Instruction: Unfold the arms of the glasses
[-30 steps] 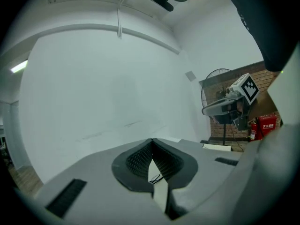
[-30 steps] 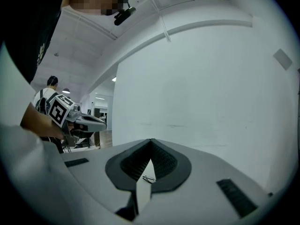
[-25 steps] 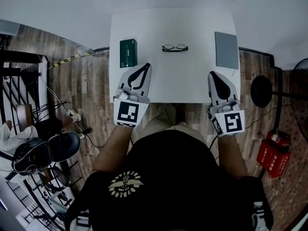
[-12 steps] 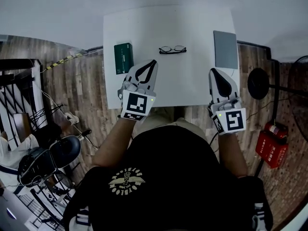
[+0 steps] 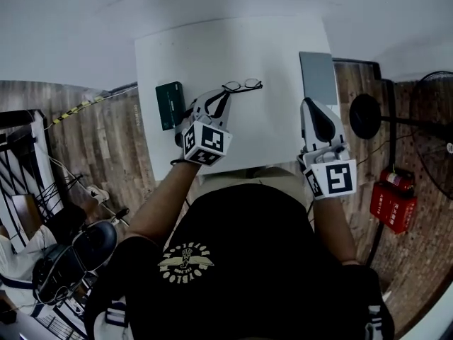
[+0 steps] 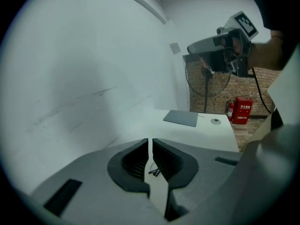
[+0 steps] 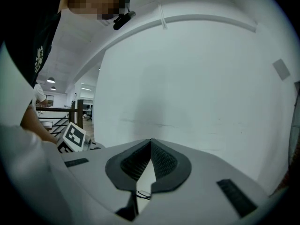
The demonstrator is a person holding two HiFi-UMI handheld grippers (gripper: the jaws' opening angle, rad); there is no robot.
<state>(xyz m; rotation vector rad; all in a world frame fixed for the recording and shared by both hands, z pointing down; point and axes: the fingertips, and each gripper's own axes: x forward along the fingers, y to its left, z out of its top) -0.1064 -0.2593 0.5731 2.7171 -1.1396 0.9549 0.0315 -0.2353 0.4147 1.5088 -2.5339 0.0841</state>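
Black-rimmed glasses [image 5: 244,85] lie with arms folded at the middle of the white table [image 5: 212,48]. My left gripper [image 5: 228,93] points at their left end, its tips just short of the frame. Its jaws stand a narrow slit apart with nothing pressed between them. Through that slit in the left gripper view [image 6: 149,141] a dark bit of the glasses [image 6: 153,172] shows. My right gripper [image 5: 307,103] hovers at the table's right front edge, shut and empty. In the right gripper view [image 7: 151,140] the glasses [image 7: 142,194] show small below the closed tips.
A dark green box [image 5: 170,105] lies left of the left gripper. A flat grey pad [image 5: 318,78] lies at the table's right side. Off the table on the right stand a fan base [image 5: 364,112] and a red extinguisher [image 5: 391,204].
My left gripper has moved forward and down across the table, from the front edge up to the glasses. The right gripper has shifted slightly and stays shut.
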